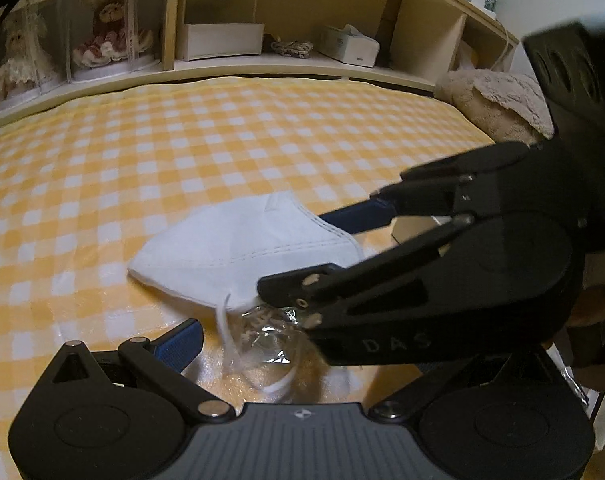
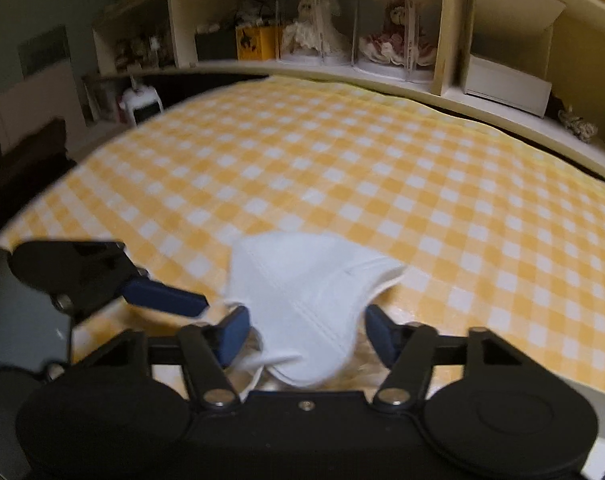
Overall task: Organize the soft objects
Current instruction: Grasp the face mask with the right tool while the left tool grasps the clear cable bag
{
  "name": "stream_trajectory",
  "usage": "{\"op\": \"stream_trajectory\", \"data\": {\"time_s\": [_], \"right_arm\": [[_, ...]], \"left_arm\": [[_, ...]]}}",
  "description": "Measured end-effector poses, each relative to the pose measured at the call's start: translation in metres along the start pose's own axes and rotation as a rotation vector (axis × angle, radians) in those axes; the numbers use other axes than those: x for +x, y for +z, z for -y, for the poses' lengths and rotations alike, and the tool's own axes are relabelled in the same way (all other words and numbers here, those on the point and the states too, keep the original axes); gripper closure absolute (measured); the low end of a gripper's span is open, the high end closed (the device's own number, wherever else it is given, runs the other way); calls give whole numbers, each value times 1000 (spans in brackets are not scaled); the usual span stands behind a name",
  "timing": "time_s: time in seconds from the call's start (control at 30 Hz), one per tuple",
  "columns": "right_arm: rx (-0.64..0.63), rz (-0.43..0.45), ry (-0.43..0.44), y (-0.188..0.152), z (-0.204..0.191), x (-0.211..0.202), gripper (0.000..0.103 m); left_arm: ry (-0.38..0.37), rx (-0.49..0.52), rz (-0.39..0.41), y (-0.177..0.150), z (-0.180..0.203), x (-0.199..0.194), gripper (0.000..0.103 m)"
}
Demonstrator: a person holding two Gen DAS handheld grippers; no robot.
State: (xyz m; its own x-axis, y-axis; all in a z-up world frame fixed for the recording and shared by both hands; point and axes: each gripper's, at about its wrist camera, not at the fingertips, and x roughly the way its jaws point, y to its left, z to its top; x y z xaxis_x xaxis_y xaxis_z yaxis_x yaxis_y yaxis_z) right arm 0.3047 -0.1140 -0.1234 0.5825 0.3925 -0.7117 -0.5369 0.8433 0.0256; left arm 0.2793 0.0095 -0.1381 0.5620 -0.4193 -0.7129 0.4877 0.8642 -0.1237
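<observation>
A white folded mask (image 2: pixel 306 300) with stitched seams and a loose ear loop lies on the yellow checked cloth (image 2: pixel 382 168), partly on crinkled clear wrap (image 1: pixel 270 332). The right gripper (image 2: pixel 306 330) is spread, its fingers either side of the mask's near end. The left gripper (image 1: pixel 262 344) also looks spread, though one finger is hidden. On the shelf (image 1: pixel 262 66), clear cases (image 2: pixel 382 28) hold dressed bears (image 2: pixel 390 36).

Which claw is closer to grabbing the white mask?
Probably the right claw: its open fingers sit on either side of the white mask's near end. The left claw is also open, but the mask lies beside it, not between its fingers.
</observation>
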Motion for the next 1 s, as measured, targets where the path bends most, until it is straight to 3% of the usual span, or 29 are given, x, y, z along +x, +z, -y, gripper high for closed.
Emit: {"op": "stream_trajectory", "data": {"time_s": [0.07,0.13,0.2,0.37,0.53,0.8,0.87,1.0], "right_arm": [[-9,2,-5,-2,0,3,47],[-10,3,-13,-1,1,2,57],[-1,8,-31,0,4,0,75],[63,34,-18,5,19,-11,96],[105,91,-20,11,30,-33,97],[177,123,-47,13,50,-56,97],[196,122,-53,11,55,-57,97],[219,116,-54,9,61,-56,97]], "left_arm": [[-6,-21,6,0,-4,4,0],[-9,-44,15,0,-7,5,0],[-11,-66,25,1,-9,6,0],[-5,-109,74,3,-12,5,0],[7,-160,97,7,-8,7,2],[28,-95,85,13,6,19,25],[54,-62,73,13,11,22,37],[95,-19,52,13,14,26,42]]}}
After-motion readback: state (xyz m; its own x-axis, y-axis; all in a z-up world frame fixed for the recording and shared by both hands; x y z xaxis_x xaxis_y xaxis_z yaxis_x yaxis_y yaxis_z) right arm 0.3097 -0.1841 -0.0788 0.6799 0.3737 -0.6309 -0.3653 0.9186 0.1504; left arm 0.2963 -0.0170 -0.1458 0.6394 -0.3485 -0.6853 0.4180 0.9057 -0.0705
